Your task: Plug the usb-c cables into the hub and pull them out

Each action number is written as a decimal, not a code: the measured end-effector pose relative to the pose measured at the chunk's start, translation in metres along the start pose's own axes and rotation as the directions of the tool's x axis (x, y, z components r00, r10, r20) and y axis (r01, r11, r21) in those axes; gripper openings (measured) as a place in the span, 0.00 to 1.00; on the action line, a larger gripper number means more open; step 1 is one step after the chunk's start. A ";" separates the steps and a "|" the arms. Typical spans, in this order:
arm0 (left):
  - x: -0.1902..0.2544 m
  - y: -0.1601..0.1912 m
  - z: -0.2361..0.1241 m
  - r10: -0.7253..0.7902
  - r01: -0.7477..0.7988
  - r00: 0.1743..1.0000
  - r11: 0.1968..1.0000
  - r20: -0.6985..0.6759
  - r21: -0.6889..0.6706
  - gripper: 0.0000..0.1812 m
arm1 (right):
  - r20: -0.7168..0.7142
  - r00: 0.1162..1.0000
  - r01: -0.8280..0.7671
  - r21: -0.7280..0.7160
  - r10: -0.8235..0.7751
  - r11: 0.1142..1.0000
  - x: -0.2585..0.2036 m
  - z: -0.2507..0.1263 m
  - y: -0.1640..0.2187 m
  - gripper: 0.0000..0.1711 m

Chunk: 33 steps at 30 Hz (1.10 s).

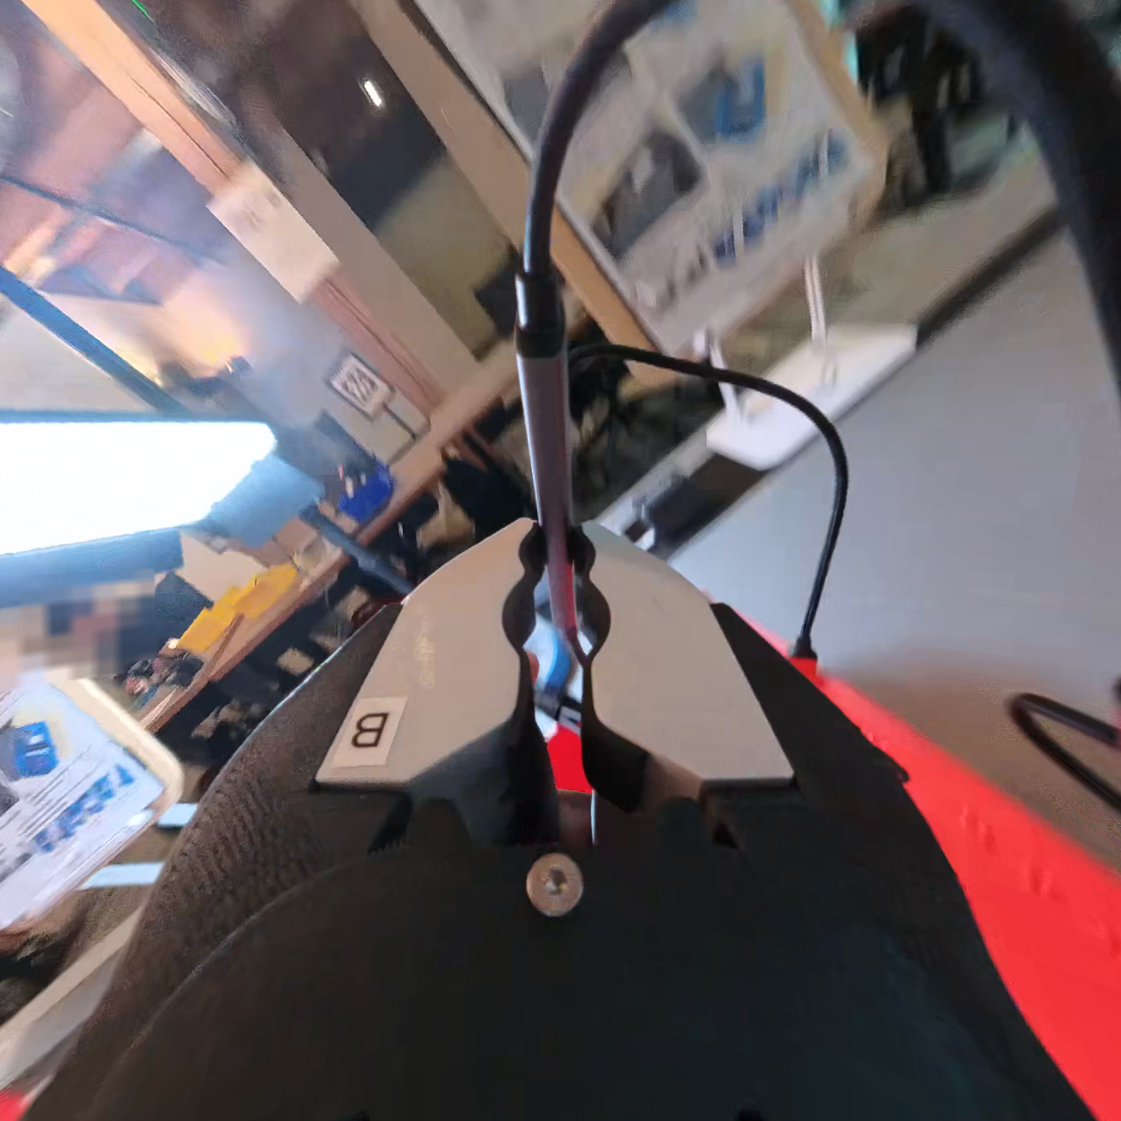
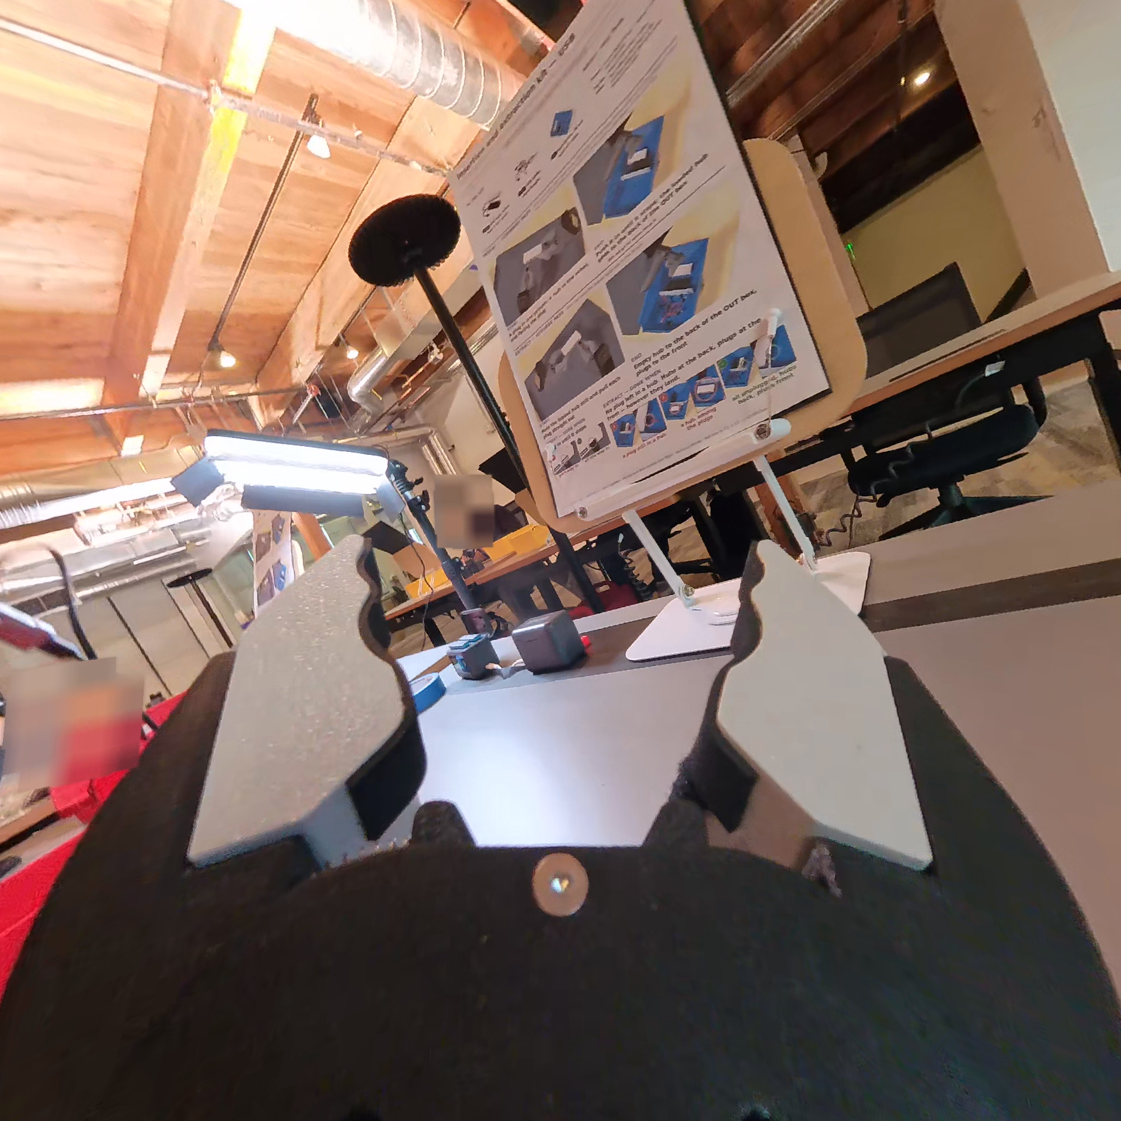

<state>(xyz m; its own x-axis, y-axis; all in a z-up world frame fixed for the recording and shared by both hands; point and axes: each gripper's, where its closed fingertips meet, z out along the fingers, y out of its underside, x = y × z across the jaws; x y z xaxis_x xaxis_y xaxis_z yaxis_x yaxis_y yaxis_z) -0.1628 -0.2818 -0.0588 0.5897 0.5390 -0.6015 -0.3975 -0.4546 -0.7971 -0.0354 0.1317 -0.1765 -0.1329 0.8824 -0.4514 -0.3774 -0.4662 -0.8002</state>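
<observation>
We pinch the slim grey hub (image 1: 541, 437) edge-on in the left tongs (image 1: 555, 546), lifted off the bench (image 1: 970, 485) with its lead arching overhead, while the right tongs (image 2: 561, 612) hang spread, likely freed for a cable.

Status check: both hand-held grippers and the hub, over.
Left hand-held gripper shut on hub, lifted edge-on. Right hand-held gripper open, empty, above the grey table. Nothing blocking.
</observation>
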 end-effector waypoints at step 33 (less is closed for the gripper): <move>0.347 -0.104 0.108 -0.410 0.818 0.011 0.528 -0.912 -0.228 0.05 | 0.603 0.750 -0.116 -0.286 0.273 0.951 -0.099 -0.029 0.031 0.14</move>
<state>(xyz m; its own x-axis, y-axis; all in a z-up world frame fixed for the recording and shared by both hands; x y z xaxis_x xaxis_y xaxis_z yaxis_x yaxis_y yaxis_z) 0.0076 0.0290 -0.1906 0.8105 -0.4546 0.3694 0.4329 0.0399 -0.9006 -0.0072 0.0282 -0.1679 -0.7549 0.5732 -0.3188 -0.0814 -0.5641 -0.8217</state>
